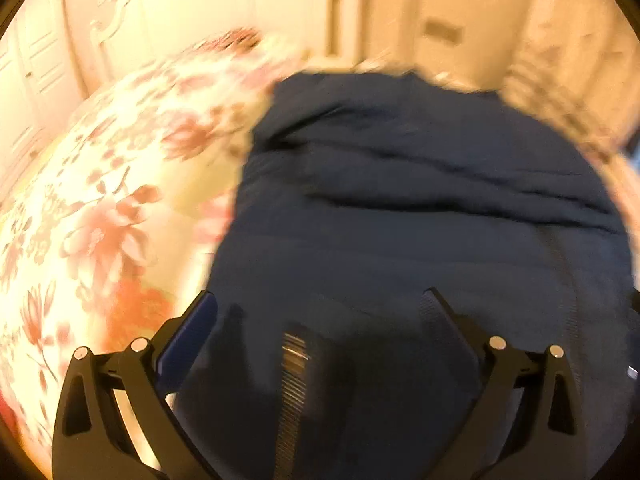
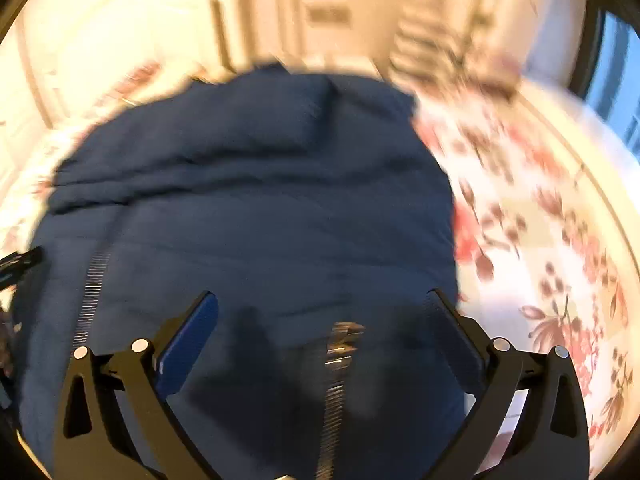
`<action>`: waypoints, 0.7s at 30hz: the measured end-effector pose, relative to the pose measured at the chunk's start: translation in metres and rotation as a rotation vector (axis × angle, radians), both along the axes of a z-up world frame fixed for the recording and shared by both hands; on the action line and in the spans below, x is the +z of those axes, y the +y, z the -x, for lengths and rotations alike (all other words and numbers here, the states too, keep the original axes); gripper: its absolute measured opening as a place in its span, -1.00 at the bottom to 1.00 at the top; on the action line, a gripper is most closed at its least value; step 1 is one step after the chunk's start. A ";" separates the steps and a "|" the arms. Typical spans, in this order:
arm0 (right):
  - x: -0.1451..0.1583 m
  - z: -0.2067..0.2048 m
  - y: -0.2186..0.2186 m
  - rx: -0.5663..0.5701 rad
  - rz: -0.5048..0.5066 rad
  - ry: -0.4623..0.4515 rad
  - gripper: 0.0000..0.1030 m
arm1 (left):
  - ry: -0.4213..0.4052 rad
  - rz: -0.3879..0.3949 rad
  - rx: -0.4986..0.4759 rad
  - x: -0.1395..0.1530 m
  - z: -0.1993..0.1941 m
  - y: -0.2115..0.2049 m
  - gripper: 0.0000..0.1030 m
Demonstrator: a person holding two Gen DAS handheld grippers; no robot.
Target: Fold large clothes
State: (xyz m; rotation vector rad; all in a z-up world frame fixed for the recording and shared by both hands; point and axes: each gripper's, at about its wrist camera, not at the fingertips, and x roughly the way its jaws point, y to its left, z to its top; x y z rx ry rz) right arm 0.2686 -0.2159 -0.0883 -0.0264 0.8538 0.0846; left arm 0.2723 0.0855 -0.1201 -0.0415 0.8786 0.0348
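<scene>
**Hovering with both grippers spread wide over a dark blue garment on a flowered bed**

Looking down from the left wrist: left gripper held with fingers wide apart, nothing between them, poised over the near part of a navy garment. Lying mostly flat with long creases across its far half, spread on a bed cover printed with pink and red flowers. Bare flowered cover showing along the garment's left edge. A silvery zipper running up between the fingers. Picture blurred, so fine detail lost.

Looking down from the right wrist: right gripper likewise fully spread, holding nothing, above the same navy garment. A zipper running up between the fingers, and a second toothed strip lying further left. Flowered bed cover bare along the garment's right edge. Far edge of the garment lying near the far edge of the bed, with pale cabinet doors behind. Contact between fingertips and fabric impossible to tell.
</scene>
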 end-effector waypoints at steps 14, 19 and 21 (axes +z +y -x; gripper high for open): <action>-0.041 0.033 0.039 0.215 0.089 0.125 0.91 | 0.025 -0.121 -0.143 -0.025 0.045 -0.048 0.96; -0.021 0.060 0.039 0.164 0.076 0.068 0.91 | -0.023 -0.081 -0.069 -0.012 0.072 -0.024 0.95; -0.010 0.078 0.054 0.245 0.049 0.016 0.91 | -0.082 -0.015 -0.121 0.005 0.087 -0.028 0.95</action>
